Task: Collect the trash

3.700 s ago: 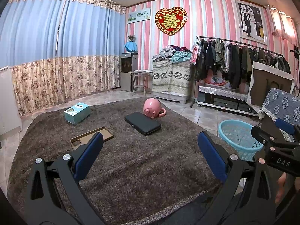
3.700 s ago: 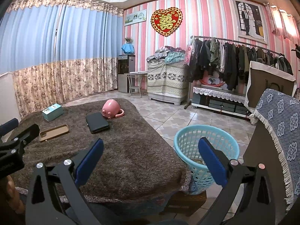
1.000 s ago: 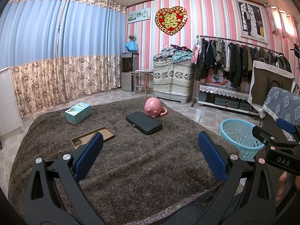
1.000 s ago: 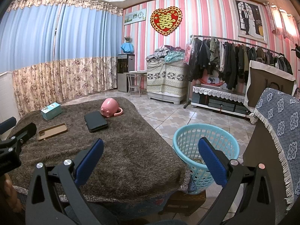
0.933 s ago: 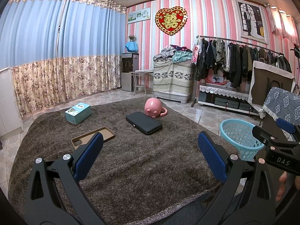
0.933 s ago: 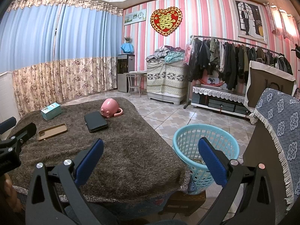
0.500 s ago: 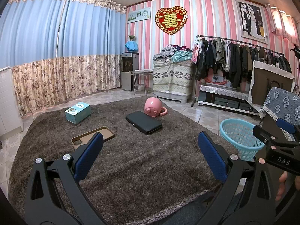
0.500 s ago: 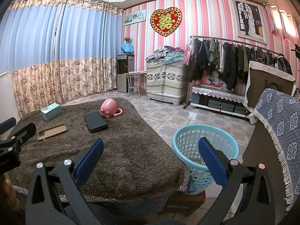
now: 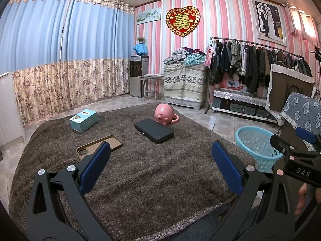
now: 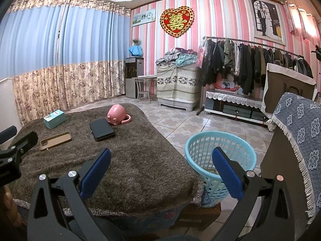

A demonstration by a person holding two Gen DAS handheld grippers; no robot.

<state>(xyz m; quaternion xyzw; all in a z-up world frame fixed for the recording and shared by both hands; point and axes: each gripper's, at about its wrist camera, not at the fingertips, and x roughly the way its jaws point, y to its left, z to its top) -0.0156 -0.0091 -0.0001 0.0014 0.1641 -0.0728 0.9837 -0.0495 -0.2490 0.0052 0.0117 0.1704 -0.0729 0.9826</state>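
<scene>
Pink-and-white striped walls and blue curtains with floral lower panels enclose a tiled room; a shaggy brown-grey rug [image 9: 140,170] covers a raised surface in the foreground. Left gripper [image 9: 160,160]: held low over the near edge of the rug, levelled forward, blue-padded fingers [image 9: 94,168] spread wide, nothing between them. Right gripper [image 10: 160,160]: held at similar height over the rug's near right corner, fingers equally wide apart and empty; seen from the left view it sits at the right margin, with part of a hand [image 9: 303,196] below it. Items on rug, all well beyond both sets of fingertips: tan rectangular phone case [image 9: 99,147], lying flat, nearest to the left gripper's left finger but apart from it; black rectangular zip case [image 9: 153,130], flat, mid-rug; pink pig-shaped mug [image 9: 164,114], tipped on its side, just behind the black case; teal cardboard box [image 9: 83,119], far left portion. Light blue perforated plastic basket [image 10: 219,160]: stands on the floor just beside the rug's right edge, its rim partly behind the right gripper's right finger; something lies inside at the bottom, too indistinct to identify. Open rug lies between grippers and items. Tiled floor beyond the basket is open up to a loaded clothes rail [image 9: 250,64]. A blue patterned fringed cloth [image 10: 301,140] drapes furniture close on the right.
</scene>
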